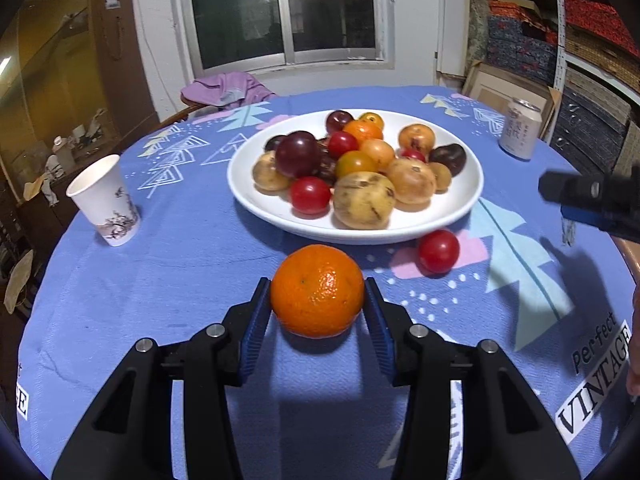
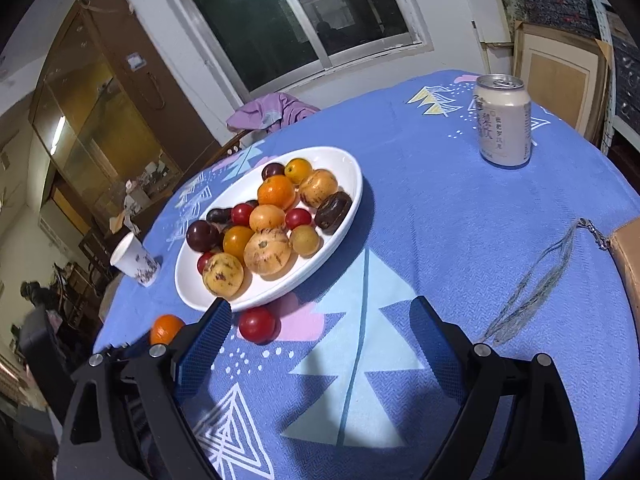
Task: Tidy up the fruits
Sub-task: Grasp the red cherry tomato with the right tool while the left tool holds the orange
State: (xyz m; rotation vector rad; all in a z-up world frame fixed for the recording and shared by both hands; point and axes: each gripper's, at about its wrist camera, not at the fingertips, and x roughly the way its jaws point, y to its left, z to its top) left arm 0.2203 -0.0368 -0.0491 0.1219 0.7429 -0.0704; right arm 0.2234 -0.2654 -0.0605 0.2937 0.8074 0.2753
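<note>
My left gripper is shut on an orange mandarin, both blue pads pressed to its sides just above the blue cloth. Beyond it stands a white plate piled with several fruits: red, dark purple, orange and speckled yellow ones. A loose red fruit lies on the cloth by the plate's near rim. In the right wrist view my right gripper stands open with nothing between its fingers, the red fruit just beyond its left finger. The mandarin and the plate show there too.
A paper cup stands at the left and a drink can at the far right of the round table. A tan bag with a tassel lies at the right edge. A chair with purple cloth is behind.
</note>
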